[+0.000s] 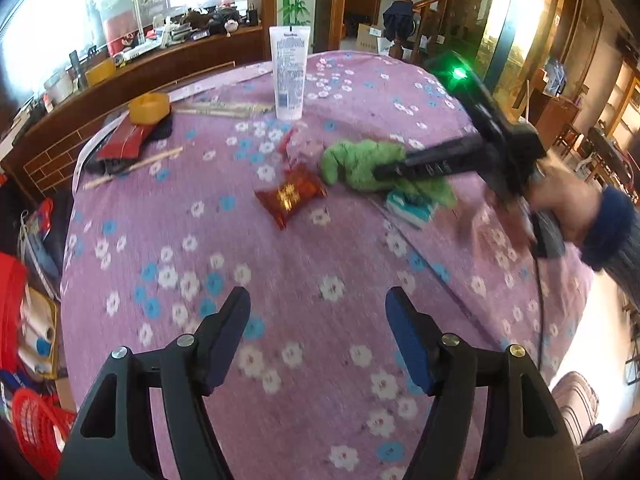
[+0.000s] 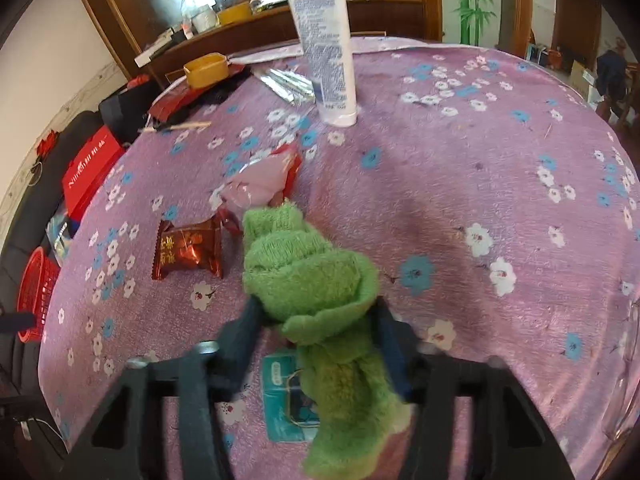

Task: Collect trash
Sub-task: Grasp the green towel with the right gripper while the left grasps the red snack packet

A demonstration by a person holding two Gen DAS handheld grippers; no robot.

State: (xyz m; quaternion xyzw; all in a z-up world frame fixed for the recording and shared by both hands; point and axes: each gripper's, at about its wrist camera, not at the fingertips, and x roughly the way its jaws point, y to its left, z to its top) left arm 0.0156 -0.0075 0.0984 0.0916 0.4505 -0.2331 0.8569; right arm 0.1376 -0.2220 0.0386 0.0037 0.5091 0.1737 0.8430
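Note:
A green cloth [image 2: 316, 280] hangs between the jaws of my right gripper [image 2: 316, 312], which is shut on it above the purple flowered tablecloth [image 2: 480, 160]. In the left wrist view the right gripper [image 1: 384, 170] holds the green cloth [image 1: 356, 160] at mid-table. A red candy wrapper [image 2: 188, 250] lies left of the cloth; it also shows in the left wrist view [image 1: 290, 194]. A crumpled pink-red wrapper [image 2: 264, 182] lies just beyond the cloth, and shows in the left wrist view [image 1: 302, 142]. A teal tissue packet [image 2: 286, 396] lies under the cloth. My left gripper [image 1: 318, 312] is open and empty above the near cloth.
A white lotion tube [image 2: 326, 48] stands at the far side. A yellow bowl [image 1: 150, 107], red packet [image 1: 124, 142] and chopsticks [image 1: 132, 167] lie at the far left. A red basket [image 2: 36, 292] and a red box [image 2: 90, 168] sit on the floor left of the table.

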